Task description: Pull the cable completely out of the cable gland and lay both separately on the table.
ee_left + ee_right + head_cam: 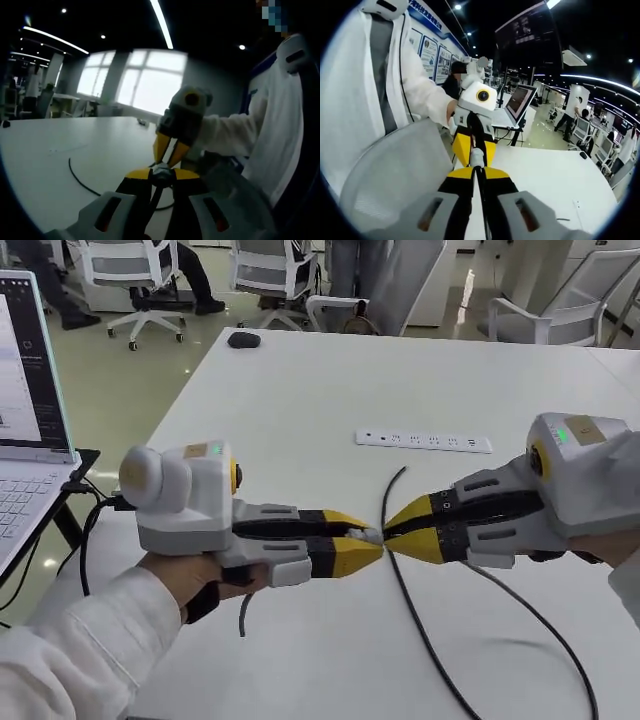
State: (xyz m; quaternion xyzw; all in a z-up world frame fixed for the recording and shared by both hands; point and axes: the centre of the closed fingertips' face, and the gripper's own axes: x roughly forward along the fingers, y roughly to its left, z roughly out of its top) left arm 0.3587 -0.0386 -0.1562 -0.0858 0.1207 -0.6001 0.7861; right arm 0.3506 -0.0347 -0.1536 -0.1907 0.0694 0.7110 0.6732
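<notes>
Barely visible, the cable gland [374,536] sits clamped in the left tool [372,540]; right tool [391,533] pinches the cable [425,635].

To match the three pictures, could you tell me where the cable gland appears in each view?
Head view: the cable gland sits low centre, where left gripper meets right gripper.
Left gripper view: lower centre.
Right gripper view: centre.
Shared landmark: the black cable leading from it.
</notes>
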